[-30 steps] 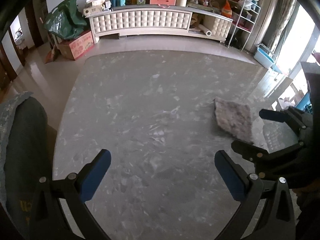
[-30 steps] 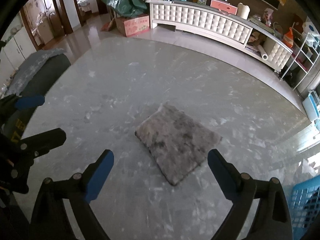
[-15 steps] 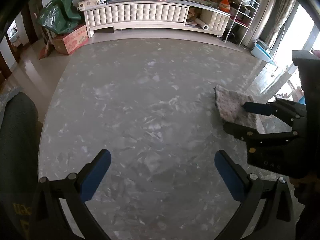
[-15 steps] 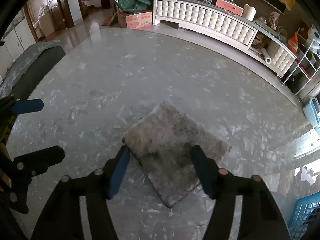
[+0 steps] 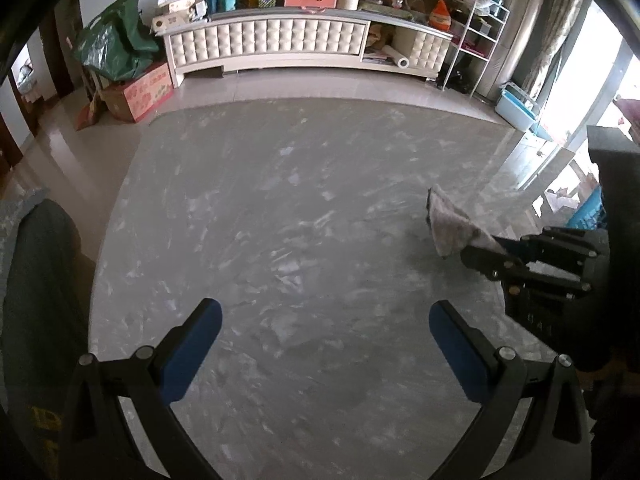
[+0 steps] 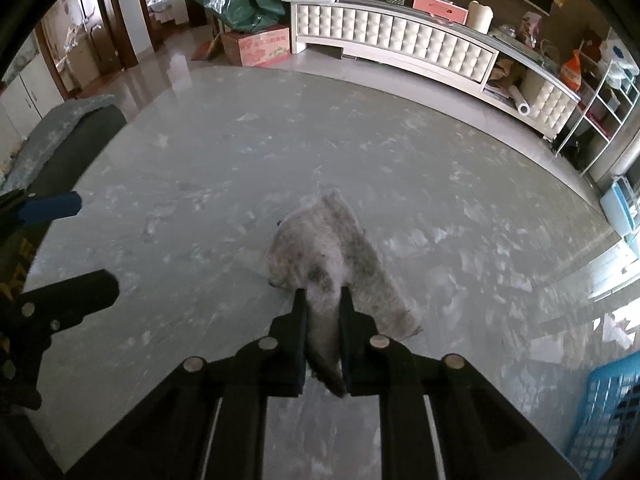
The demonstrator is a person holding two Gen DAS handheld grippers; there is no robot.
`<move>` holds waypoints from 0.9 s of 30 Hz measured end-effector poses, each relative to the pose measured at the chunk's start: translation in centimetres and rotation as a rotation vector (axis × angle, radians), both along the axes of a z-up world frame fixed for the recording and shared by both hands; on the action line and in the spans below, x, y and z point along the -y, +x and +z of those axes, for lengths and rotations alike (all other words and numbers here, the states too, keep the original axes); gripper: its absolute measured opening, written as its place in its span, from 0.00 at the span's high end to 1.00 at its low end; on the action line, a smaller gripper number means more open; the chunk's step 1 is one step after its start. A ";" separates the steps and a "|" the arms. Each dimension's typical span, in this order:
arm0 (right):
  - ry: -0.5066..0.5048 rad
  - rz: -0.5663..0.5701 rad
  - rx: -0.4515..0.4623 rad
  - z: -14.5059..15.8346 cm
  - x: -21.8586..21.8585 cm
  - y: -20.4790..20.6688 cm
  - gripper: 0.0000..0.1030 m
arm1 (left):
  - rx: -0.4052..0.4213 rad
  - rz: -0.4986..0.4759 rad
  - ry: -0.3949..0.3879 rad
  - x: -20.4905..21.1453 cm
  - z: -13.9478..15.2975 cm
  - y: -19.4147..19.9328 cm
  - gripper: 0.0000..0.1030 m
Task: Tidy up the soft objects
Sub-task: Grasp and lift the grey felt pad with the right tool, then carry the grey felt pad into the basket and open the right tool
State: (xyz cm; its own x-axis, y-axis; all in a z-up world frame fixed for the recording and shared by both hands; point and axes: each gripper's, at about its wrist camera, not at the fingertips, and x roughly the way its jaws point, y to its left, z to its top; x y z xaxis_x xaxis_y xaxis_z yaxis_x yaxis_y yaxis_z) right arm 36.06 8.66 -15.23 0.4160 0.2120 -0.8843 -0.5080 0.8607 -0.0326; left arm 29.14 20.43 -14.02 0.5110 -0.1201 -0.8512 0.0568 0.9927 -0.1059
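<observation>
A grey fluffy cloth (image 6: 332,252) lies on the grey marble table (image 6: 240,168). My right gripper (image 6: 323,300) is shut on its near edge, and the pinched part is bunched between the fingers. In the left wrist view the cloth (image 5: 450,228) shows at the right, lifted at the end held by the right gripper (image 5: 480,250). My left gripper (image 5: 320,336) is open and empty above the bare table, to the left of the cloth; it also shows at the left edge of the right wrist view (image 6: 52,240).
A blue slatted basket (image 6: 608,412) stands at the lower right beside the table. A dark chair back with a grey cover (image 6: 60,140) is at the table's left edge. A white cabinet (image 6: 400,40) with clutter stands across the room.
My right gripper moved forward onto the cloth and shut on its near edge, bunching and lifting it. My left gripper stayed open in about the same place.
</observation>
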 end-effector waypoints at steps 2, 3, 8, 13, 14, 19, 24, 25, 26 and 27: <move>0.017 0.003 0.004 1.1 0.5 -0.9 0.88 | 0.014 -0.010 0.004 0.8 1.1 -0.6 0.00; 0.024 0.007 0.005 1.6 0.7 -1.4 0.88 | 0.021 -0.013 0.005 1.1 1.7 -0.9 0.00; 0.077 0.015 0.034 6.0 3.1 -4.1 0.88 | 0.066 -0.049 0.024 3.6 5.4 -2.9 0.00; 0.086 -0.004 0.102 10.4 5.7 -6.9 0.88 | 0.132 -0.077 0.000 6.4 9.9 -5.3 0.00; 0.094 -0.012 0.112 11.4 6.5 -7.5 0.88 | 0.144 -0.082 0.001 7.0 10.7 -5.8 0.00; 0.117 -0.037 0.166 15.0 9.7 -10.9 0.88 | 0.184 -0.114 0.010 10.5 13.8 -8.4 0.00; 0.127 -0.049 0.199 16.8 12.2 -13.7 0.88 | 0.210 -0.129 -0.005 13.8 15.6 -10.7 0.00; 0.127 -0.053 0.207 17.0 12.6 -14.1 0.88 | 0.216 -0.135 -0.012 14.6 15.9 -11.2 0.00; 0.127 -0.061 0.218 17.3 13.2 -14.7 0.88 | 0.220 -0.141 -0.018 15.3 16.2 -11.6 0.00; 0.129 -0.067 0.226 17.7 14.0 -15.2 0.88 | 0.224 -0.143 -0.023 16.0 16.5 -11.9 0.00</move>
